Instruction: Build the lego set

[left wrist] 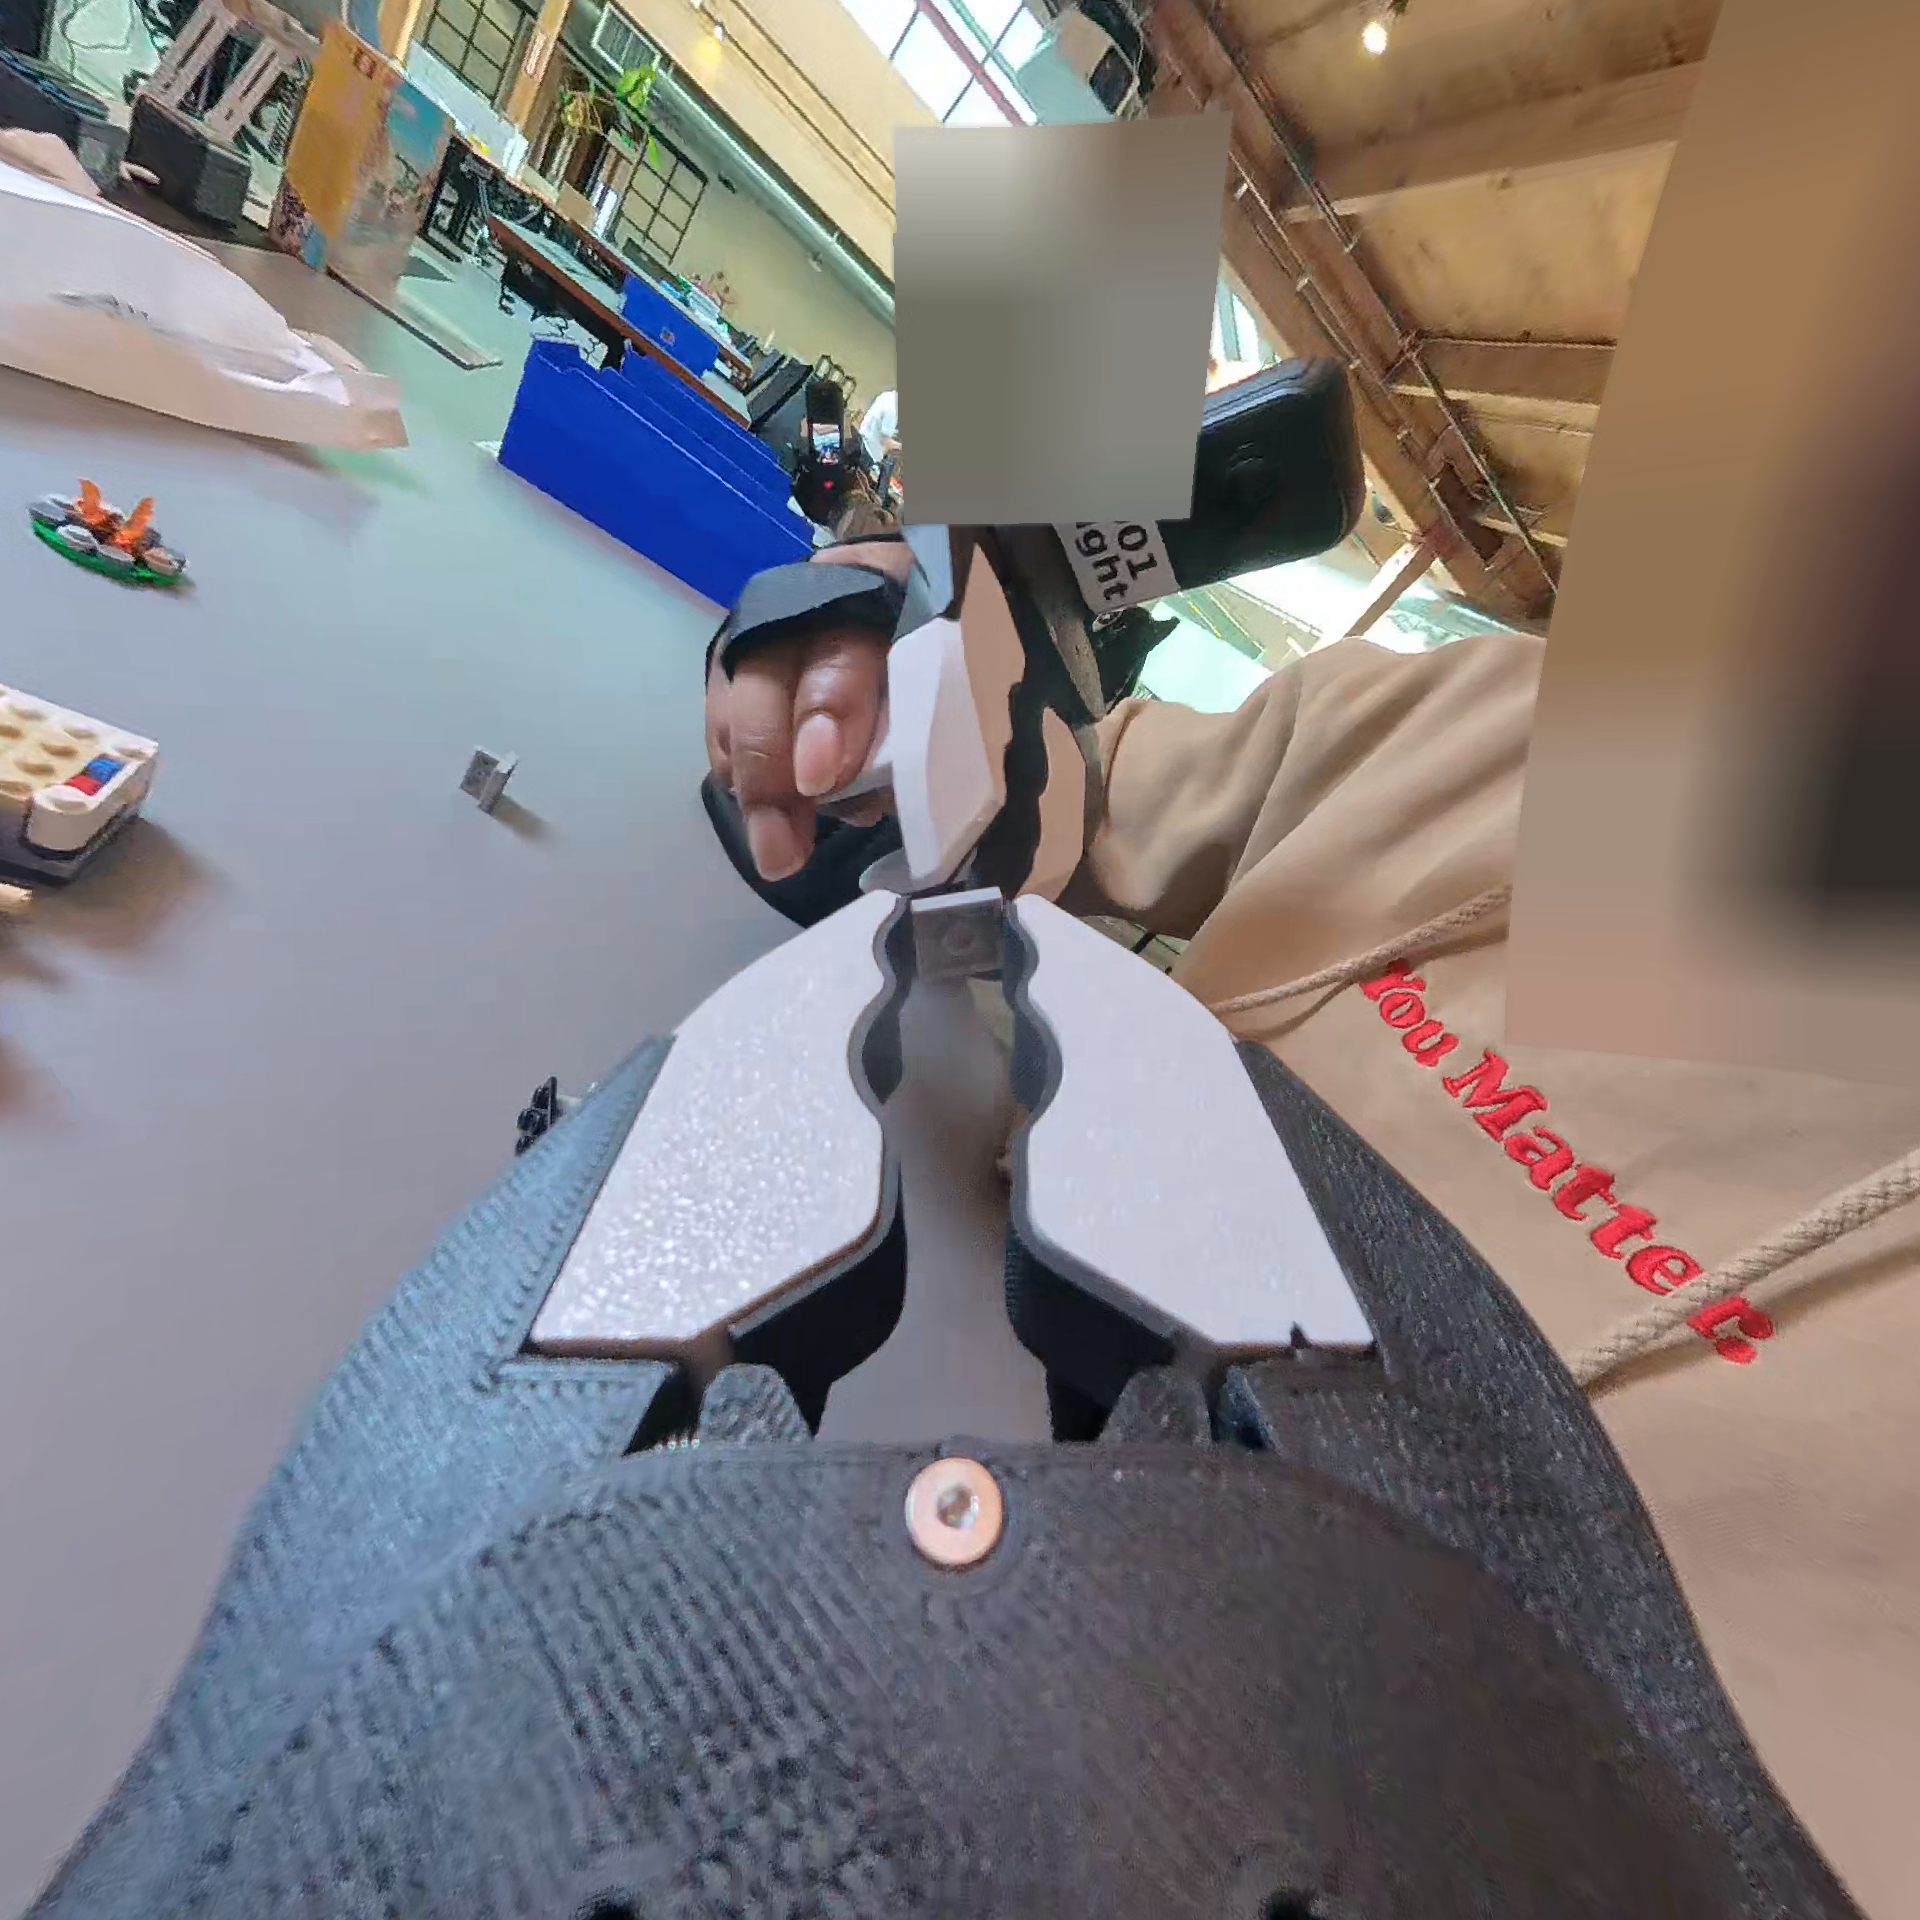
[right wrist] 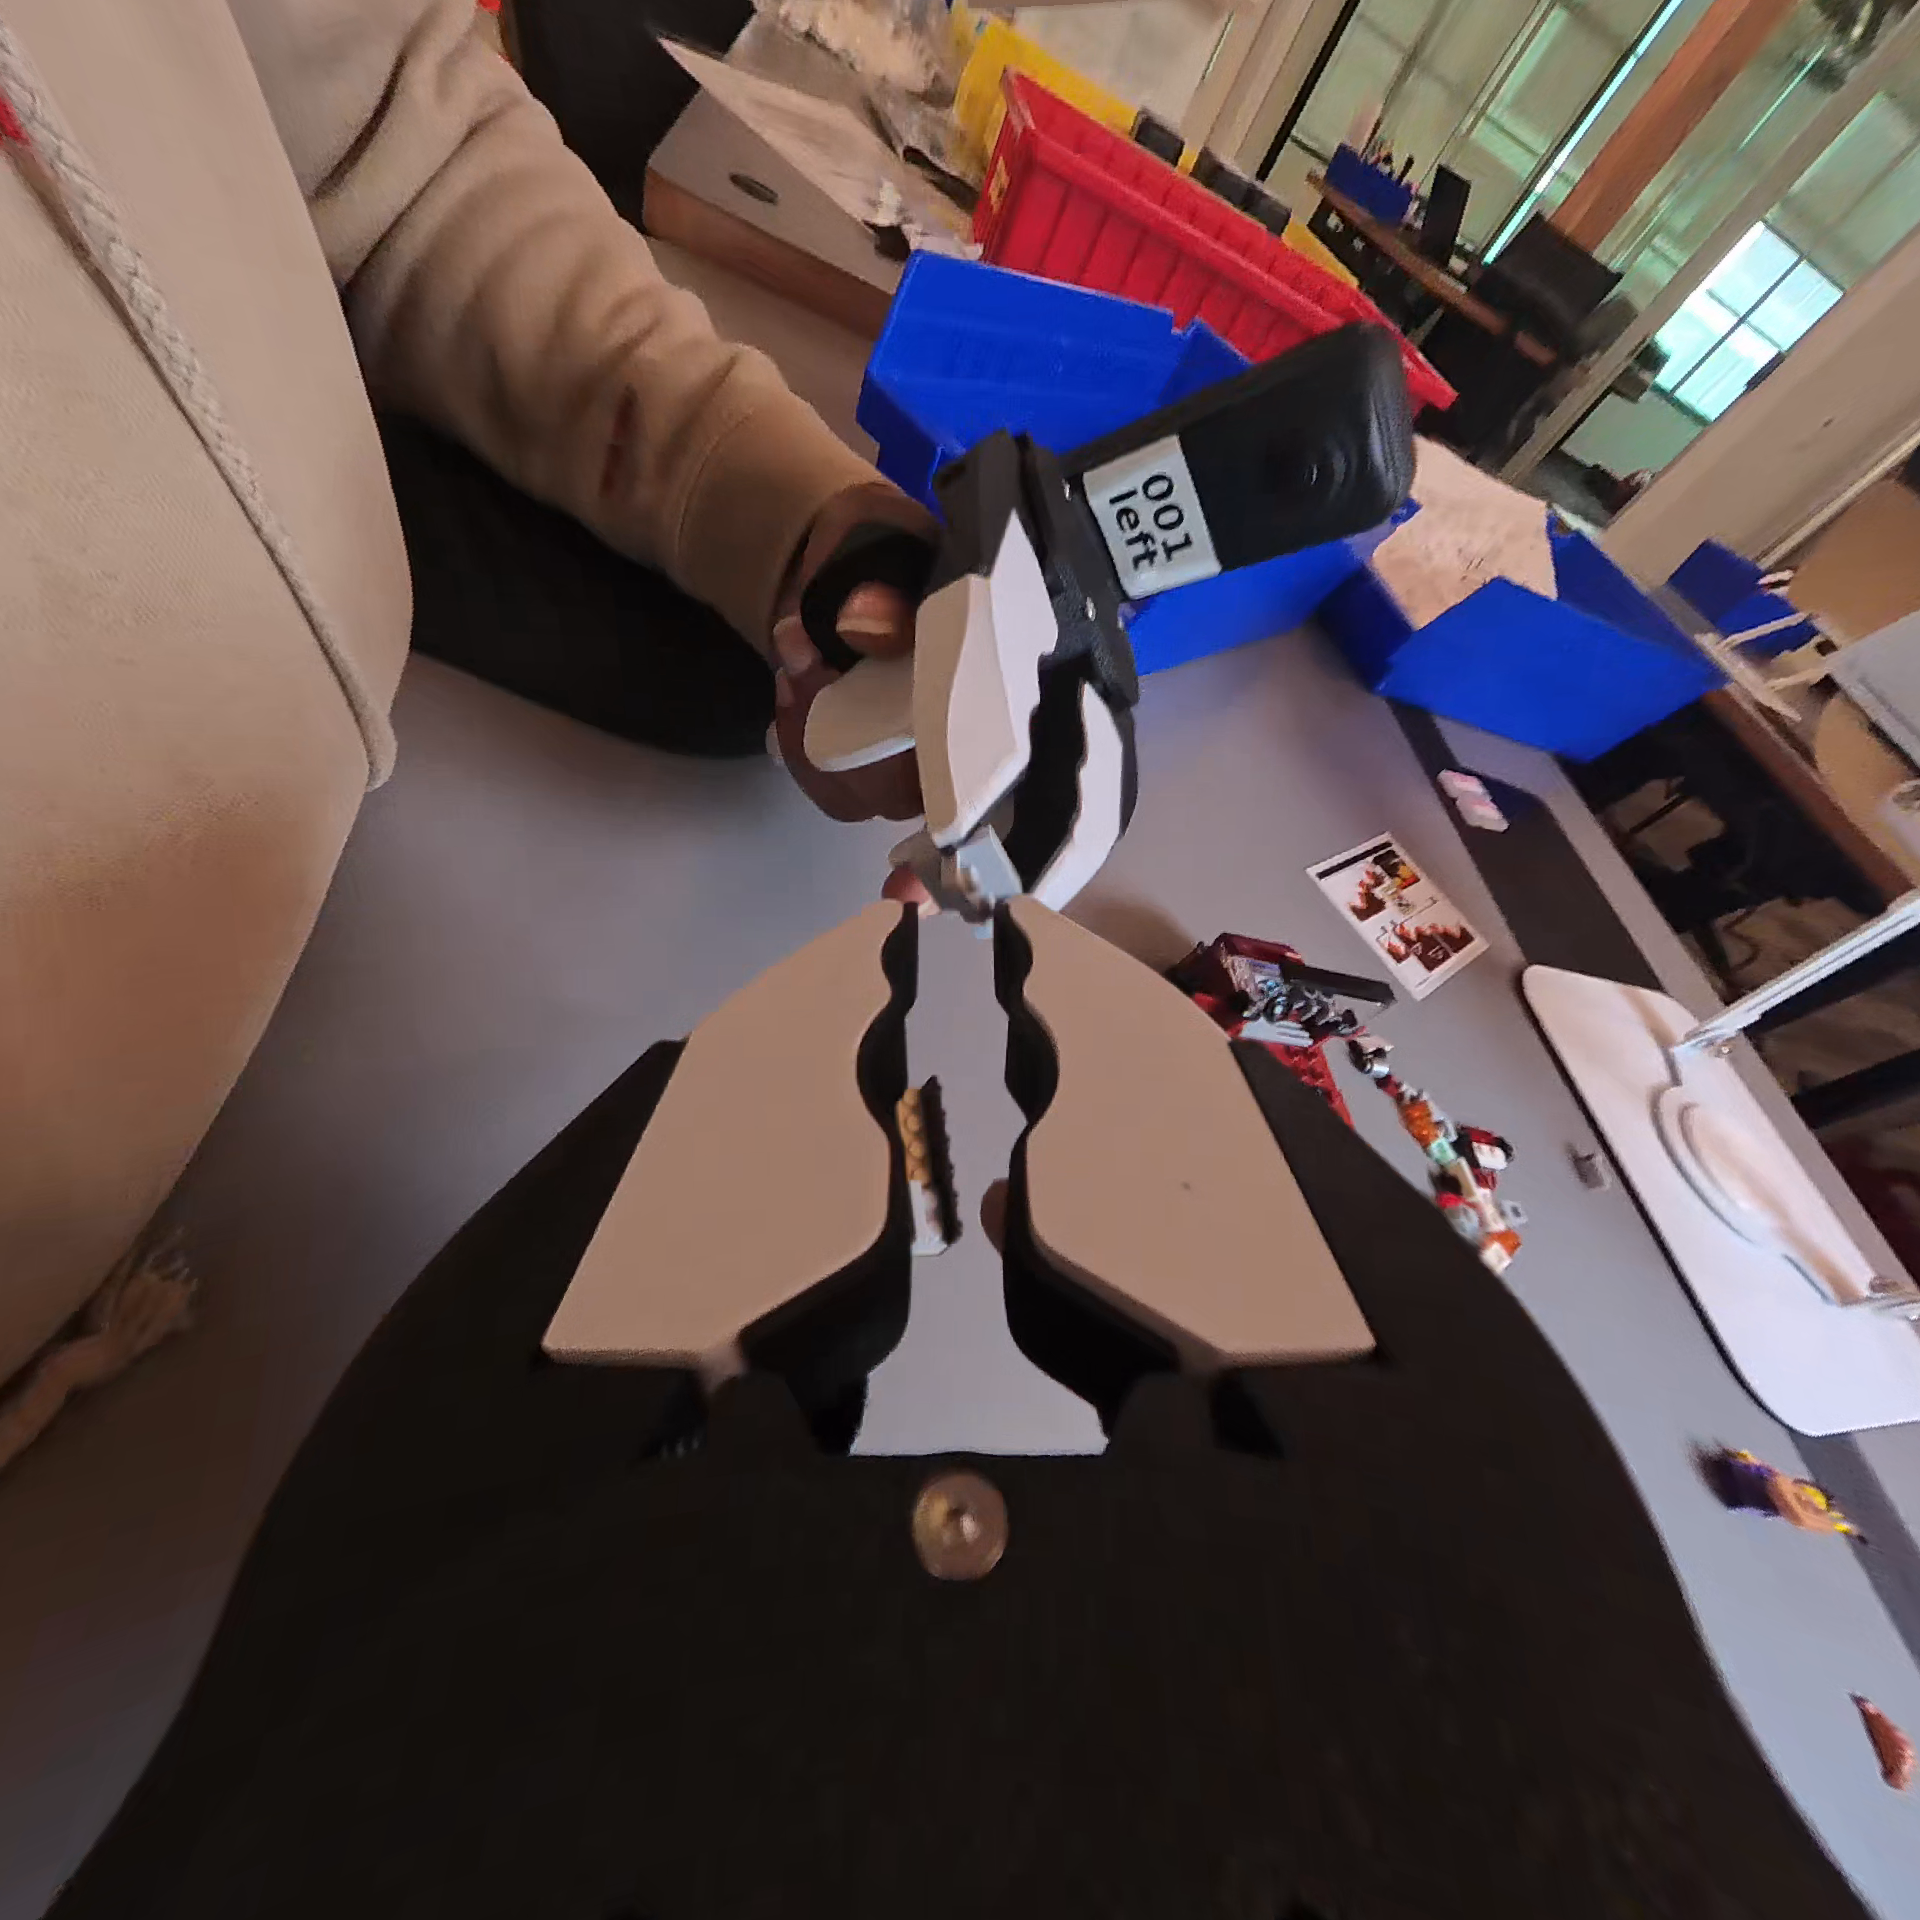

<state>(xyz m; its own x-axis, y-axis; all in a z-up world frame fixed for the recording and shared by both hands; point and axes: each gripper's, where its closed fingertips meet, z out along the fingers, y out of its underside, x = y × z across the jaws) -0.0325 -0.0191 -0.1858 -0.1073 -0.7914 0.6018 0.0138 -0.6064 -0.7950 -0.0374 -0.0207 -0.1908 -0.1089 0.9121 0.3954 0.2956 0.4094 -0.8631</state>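
Note:
My left gripper [left wrist: 957, 914] is shut on a small grey brick [left wrist: 957, 940], with both pads against its sides at the fingertips. It also shows in the right wrist view [right wrist: 987, 862], held above the grey table [right wrist: 540, 883] with the brick [right wrist: 982, 883] at its tips. My right gripper [right wrist: 951, 914] meets it tip to tip. Its fingers stand apart. The brick's end reaches just into the mouth by the right-hand fingertip [right wrist: 1013, 920], with a gap to the other. In the left wrist view the right gripper [left wrist: 951, 878] comes down onto the brick's far edge.
A tan and white brick build [left wrist: 73, 769], a green round piece with orange flames [left wrist: 109, 535] and a loose grey piece [left wrist: 488, 777] lie on the table. Also there are blue bins [right wrist: 1039, 343], a red bin [right wrist: 1143, 229], a dark red brick pile [right wrist: 1278, 997], a leaflet [right wrist: 1397, 914] and a white tray [right wrist: 1714, 1195]. My two grippers' fingertips are within a few centimetres of each other.

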